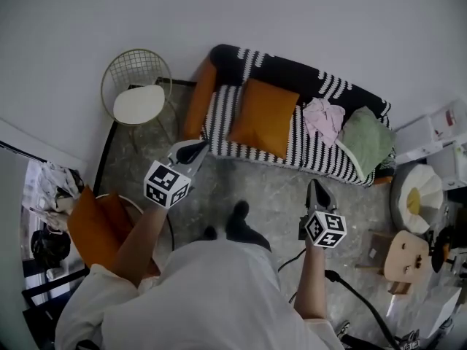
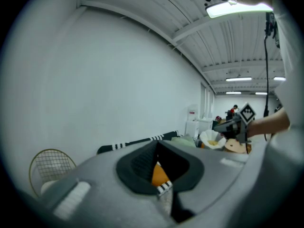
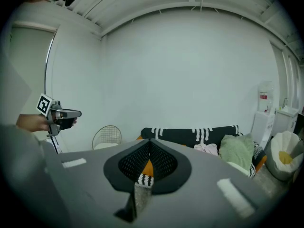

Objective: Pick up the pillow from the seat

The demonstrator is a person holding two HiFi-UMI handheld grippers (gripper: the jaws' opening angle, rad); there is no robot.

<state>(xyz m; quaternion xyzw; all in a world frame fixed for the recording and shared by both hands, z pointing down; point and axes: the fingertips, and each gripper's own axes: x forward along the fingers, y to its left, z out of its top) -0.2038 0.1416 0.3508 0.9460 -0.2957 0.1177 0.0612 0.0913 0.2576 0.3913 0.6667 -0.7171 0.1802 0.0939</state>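
The left claw [image 1: 193,151] and right claw [image 1: 316,190] are both pressed together and empty. They sit below the orange pillow [image 1: 264,117], which lies on the striped sofa [image 1: 314,152] at upper centre. Left unopened, they may merely shove it.

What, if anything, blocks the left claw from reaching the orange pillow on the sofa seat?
Nothing seen, so probably yes. The left claw hangs short of the orange pillow, with only sofa between; its jaws are shut and would need opening.

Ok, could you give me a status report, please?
Left gripper, right gripper shut, empty. Orange square pillow sits untouched on black-and-white striped sofa. Nothing blocks it.
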